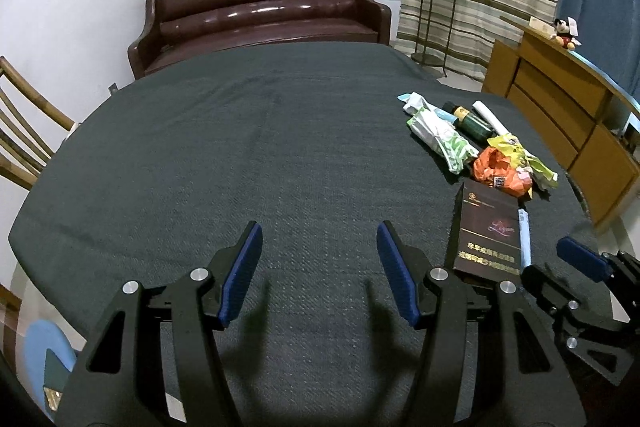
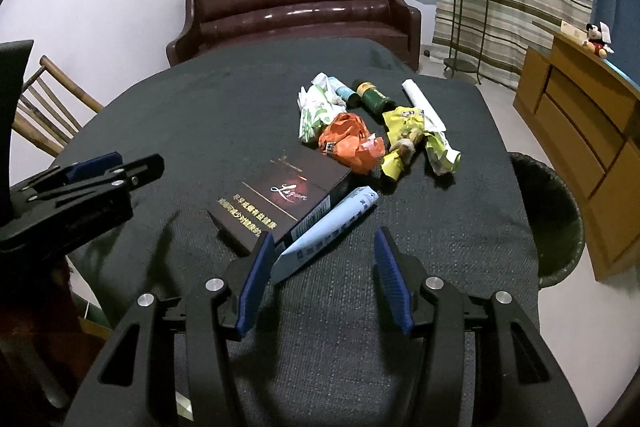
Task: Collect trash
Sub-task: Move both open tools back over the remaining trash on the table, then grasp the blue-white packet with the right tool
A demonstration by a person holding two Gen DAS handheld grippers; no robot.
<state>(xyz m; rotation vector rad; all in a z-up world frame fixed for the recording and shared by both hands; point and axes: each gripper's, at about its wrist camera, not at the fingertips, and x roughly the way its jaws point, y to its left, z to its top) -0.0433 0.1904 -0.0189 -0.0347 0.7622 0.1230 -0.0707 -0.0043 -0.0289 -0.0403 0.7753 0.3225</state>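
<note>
Trash lies in a heap on the dark-clothed table [image 2: 440,267]: a dark cigarette carton [image 2: 280,195], a light blue box [image 2: 332,223] leaning on it, an orange wrapper [image 2: 348,143], a yellow wrapper [image 2: 404,135], a green-white wrapper [image 2: 316,111], a dark green bottle [image 2: 372,97] and a white roll [image 2: 422,103]. My right gripper [image 2: 325,237] is open; the blue box's near end lies between its fingers, by the left pad. My left gripper [image 1: 319,231] is open over bare cloth, left of the carton [image 1: 486,231].
A dark, bag-lined bin [image 2: 560,219] stands beside the table's right edge. A brown leather armchair [image 1: 260,15] is behind the table and a wooden chair [image 1: 24,131] at its left. A wooden cabinet [image 1: 560,107] and a plant stand [image 1: 438,7] stand at the right.
</note>
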